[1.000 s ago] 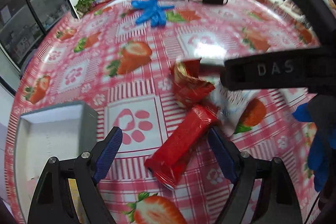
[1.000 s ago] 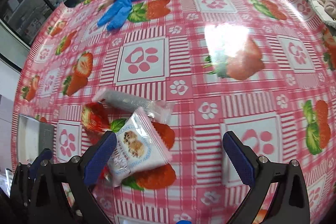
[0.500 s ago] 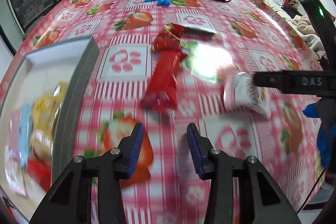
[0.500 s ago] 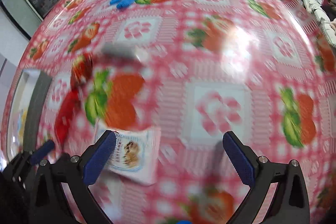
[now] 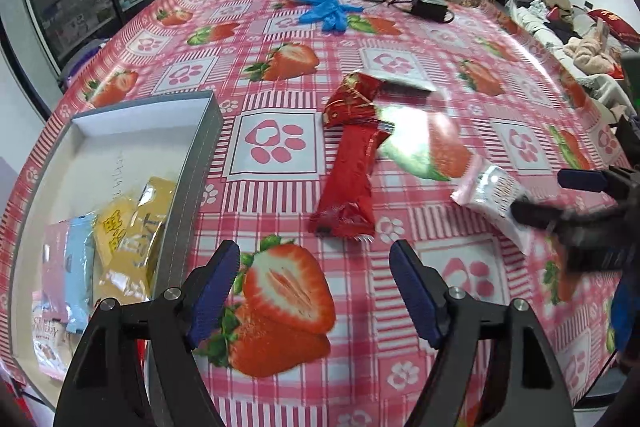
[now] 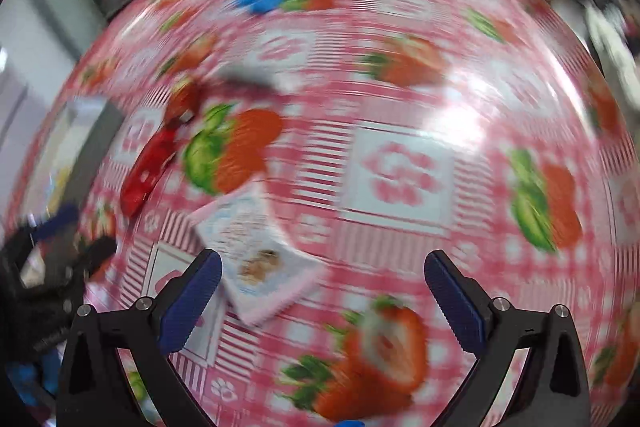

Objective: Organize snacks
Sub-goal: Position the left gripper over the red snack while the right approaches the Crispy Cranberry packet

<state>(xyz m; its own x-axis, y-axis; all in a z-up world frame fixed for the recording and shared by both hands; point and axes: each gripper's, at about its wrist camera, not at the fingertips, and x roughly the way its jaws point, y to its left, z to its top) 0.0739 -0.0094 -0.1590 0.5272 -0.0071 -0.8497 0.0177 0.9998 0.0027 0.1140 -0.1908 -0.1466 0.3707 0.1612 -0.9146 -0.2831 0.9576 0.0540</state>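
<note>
The left gripper (image 5: 314,283), its jaws just reopened and empty, hovers short of the red snack bar (image 5: 350,179), while only its view shows the box (image 5: 200,147) of packets clearly; the right gripper (image 6: 320,287) gapes beside the white packet (image 6: 256,255).

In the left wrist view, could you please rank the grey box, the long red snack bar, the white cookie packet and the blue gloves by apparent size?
1. grey box
2. long red snack bar
3. white cookie packet and blue gloves: these look about alike, and the gloves lie much farther off, so I will not rank them.
</note>
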